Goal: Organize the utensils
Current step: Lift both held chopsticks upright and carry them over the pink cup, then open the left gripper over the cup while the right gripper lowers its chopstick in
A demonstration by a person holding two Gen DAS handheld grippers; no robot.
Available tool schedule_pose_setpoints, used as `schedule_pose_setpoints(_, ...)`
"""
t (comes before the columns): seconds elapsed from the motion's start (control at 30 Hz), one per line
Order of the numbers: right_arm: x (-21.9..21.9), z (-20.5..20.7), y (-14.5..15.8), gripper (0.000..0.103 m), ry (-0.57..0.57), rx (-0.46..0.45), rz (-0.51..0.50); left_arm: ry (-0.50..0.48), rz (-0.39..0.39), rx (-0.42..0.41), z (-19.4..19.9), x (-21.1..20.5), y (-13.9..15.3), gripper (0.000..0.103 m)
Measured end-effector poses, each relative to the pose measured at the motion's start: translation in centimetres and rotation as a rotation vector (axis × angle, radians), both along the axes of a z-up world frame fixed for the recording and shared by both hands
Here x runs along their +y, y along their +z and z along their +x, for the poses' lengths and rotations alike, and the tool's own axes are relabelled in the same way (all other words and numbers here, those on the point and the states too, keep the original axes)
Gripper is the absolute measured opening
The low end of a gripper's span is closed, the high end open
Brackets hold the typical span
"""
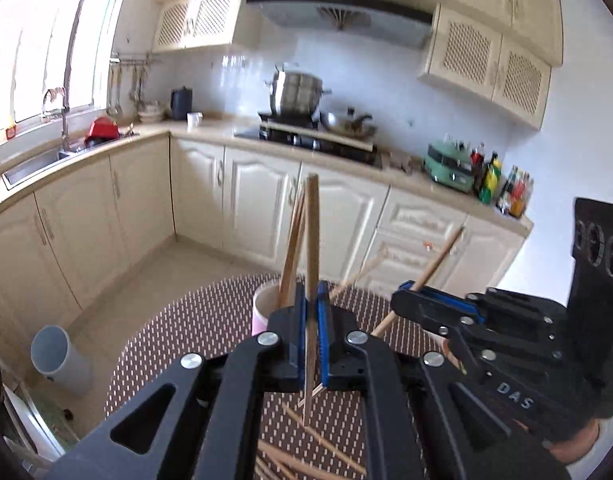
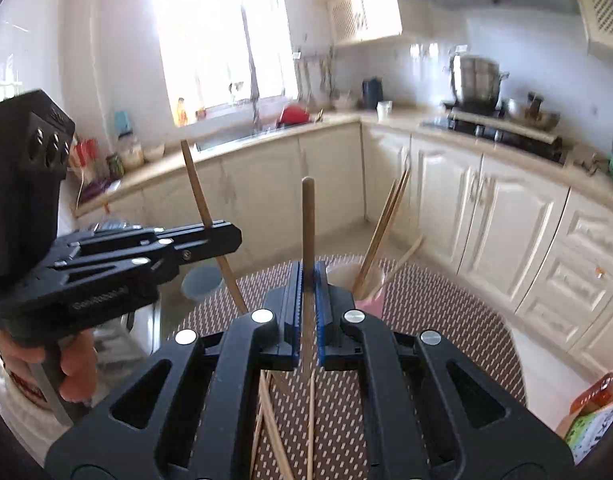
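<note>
Both tongs are clenched right now, each on a single chopstick. Your left tongs (image 1: 312,320) pinch the left chopstick (image 1: 312,240) standing nearly upright at centre frame, its lower tip hanging just above the patterned counter (image 1: 166,352). Your right tongs (image 2: 306,304) grip the right chopstick (image 2: 307,232) the same way, dead centre of the right wrist view. The pink cup (image 2: 366,288) sits just right of centre there, already holding several sticks that lean outward. Loose chopsticks (image 2: 290,420) lie scattered low in the frame, under the tongs.

Here's your risk: both sticks are heading for one narrow cup mouth, and the two tongs are near each other. Drop in together and the sticks could cross, or a finger could knock the leaning ones. That light cup looks easy to tip if a stick catches its rim. Your grip also sits low on each stick, so either could swing as you tilt. One at a time seems safer.
</note>
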State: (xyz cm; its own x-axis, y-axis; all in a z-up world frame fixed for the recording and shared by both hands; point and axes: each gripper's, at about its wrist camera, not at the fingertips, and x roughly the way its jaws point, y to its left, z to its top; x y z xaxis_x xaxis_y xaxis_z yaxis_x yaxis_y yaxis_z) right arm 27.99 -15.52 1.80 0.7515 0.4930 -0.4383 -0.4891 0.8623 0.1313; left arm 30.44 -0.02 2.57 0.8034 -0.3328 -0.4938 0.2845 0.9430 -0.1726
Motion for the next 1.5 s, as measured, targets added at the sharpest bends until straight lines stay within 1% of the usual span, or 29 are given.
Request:
schedule_pose_setpoints(0.17, -0.5, 1.0, 2.3, 0.006, -0.028, -0.07, 0.031, 0.041, -0.046, -0.049, 1.7, 0.2, 2.0, 0.006)
schedule_pose_setpoints(0.3, -0.6, 1.7, 3.8, 0.006, -0.052, -0.113, 0.043, 0.081, -0.062, -0.104, 3.0, 0.3, 3.4, 0.006)
schedule_pose_setpoints(0.4, -0.9, 2.4, 4.3, 0.006, -0.076, -0.146, 0.049, 0.112, -0.075, -0.158, 3.7, 0.4, 4.3, 0.006)
schedule_pose_setpoints(0.5, -1.0, 3.1, 4.4, 0.006, -0.103, -0.173, 0.052, 0.127, -0.097, -0.18, 4.8, 0.6, 4.4, 0.006)
schedule_pose_setpoints(0.6, -0.8, 3.7, 4.0, 0.006, -0.116, -0.175, 0.052, 0.14, -0.117, -0.174, 6.0, 0.7, 3.8, 0.006)
schedule_pose_setpoints(0.9, -0.8, 5.5, 1.6, 0.006, -0.131, -0.144, 0.035, 0.14, -0.106, -0.118, 8.1, 0.4, -0.5, 0.006)
schedule_pose_setpoints(1.17, -0.5, 6.2, -1.2, 0.006, -0.128, -0.091, 0.011, 0.12, -0.055, -0.054, 8.9, 0.1, -3.8, 0.006)
schedule_pose_setpoints(1.27, -0.3, 6.4, -2.3, 0.006, -0.133, -0.067, 0.005, 0.116, -0.024, -0.036, 9.2, -0.2, -4.7, 0.006)
schedule_pose_setpoints(1.4, -0.4, 6.9, -3.7, 0.006, -0.144, -0.03, 0.0, 0.108, -0.01, -0.01, 9.3, -0.3, -5.6, 0.006)
schedule_pose_setpoints(1.47, -0.5, 7.0, -4.2, 0.007, -0.141, -0.006, 0.008, 0.122, 0.0, -0.001, 9.3, -0.2, -5.7, 0.007)
schedule_pose_setpoints(1.5, -0.5, 7.1, -4.3, 0.007, -0.138, 0.002, 0.013, 0.126, -0.003, 0.006, 9.3, -0.1, -5.8, 0.009)
